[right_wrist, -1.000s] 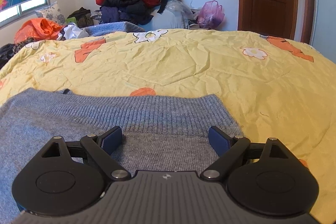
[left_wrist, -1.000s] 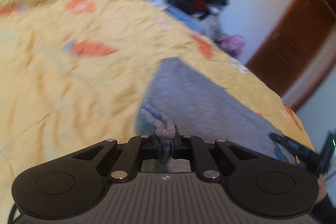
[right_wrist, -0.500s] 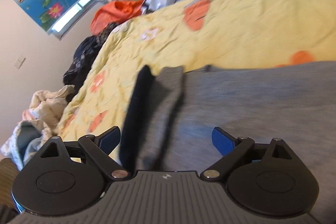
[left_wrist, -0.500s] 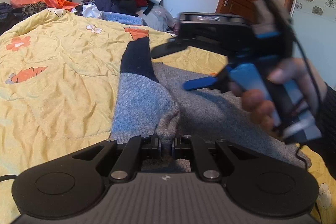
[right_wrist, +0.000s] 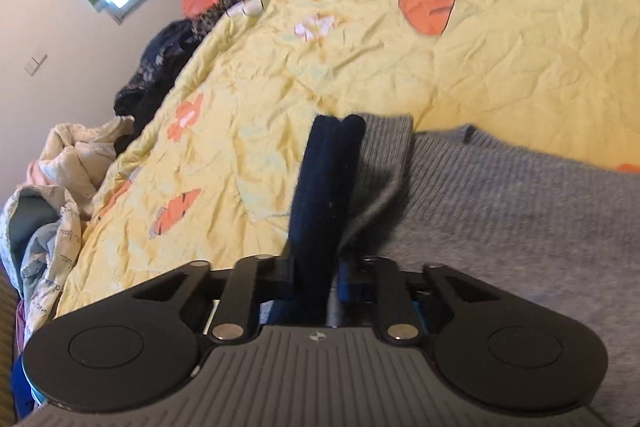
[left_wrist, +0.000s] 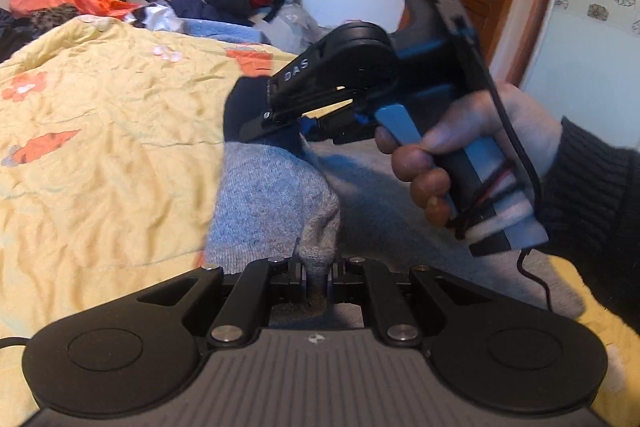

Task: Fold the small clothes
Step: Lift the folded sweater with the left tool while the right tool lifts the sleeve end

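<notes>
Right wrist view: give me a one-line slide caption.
Right claw, jaws just closed, pinches the navy cuff of a grey sweater on a yellow bedspread.

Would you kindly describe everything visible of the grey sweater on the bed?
The grey sweater is a soft ribbed knit lying mostly flat on the yellow quilt. One sleeve, grey with a dark navy cuff, is folded over the body. The right gripper, whose jaws have just been closing, pinches the navy cuff; the left gripper is shut on a grey fold.
</notes>
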Motion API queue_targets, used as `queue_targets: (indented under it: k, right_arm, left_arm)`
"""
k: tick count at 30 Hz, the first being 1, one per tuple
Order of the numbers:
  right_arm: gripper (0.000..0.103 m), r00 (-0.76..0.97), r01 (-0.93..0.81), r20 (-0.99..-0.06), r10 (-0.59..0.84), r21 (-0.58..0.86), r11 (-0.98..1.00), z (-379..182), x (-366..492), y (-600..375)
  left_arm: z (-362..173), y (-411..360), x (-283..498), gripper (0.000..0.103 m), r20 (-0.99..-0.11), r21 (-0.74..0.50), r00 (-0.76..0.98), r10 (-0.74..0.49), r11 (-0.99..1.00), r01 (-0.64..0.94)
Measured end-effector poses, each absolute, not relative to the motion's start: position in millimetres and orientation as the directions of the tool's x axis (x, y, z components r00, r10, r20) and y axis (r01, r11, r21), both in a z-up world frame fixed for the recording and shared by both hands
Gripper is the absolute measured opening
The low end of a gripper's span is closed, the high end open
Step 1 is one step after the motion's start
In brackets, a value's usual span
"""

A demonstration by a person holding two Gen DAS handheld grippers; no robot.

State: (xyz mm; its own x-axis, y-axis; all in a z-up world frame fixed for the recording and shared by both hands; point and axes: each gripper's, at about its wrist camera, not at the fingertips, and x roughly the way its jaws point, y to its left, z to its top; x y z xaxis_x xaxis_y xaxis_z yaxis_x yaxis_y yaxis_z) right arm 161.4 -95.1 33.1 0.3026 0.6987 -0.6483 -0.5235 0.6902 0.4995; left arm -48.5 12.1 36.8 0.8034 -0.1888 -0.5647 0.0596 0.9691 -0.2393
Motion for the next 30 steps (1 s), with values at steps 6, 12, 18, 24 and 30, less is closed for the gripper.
queue_targets:
  k: [6,12,18,24,30]
  right_arm:
    - [0.016,0.398,-0.521,-0.597,0.697,0.478,0.707,73,154,-191]
    - [0.016,0.505,-0.377,-0.649,0.569,0.427,0.822,58,152,-310]
    - [0.016,0.532,-0.300,-0.648,0.545,0.458,0.837,20,143,-346]
    - [0.053,0.568,-0.227,-0.591,0.573,0.556,0.799,9,142,-357]
    - [0.093,0.665,-0.136,-0.424,0.615,0.740,0.658,21,127,-408]
  left_arm:
    - [59,-60,-39,0.008,-0.508,-0.295,0.775,-0.375,0.922,0.252]
    - [42,-138,-17,0.008,-0.561,-0.363,0.642,-0.523,0.852,0.376]
    - [13,-171,-9,0.008,-0.626,-0.337,0.577,-0.524,0.850,0.405]
    - [21,-154,-19,0.009,-0.592,-0.343,0.544,-0.594,0.797,0.497]
    - [55,-47,-16,0.071,-0.458,-0.504,0.600,-0.656,0.748,0.432]
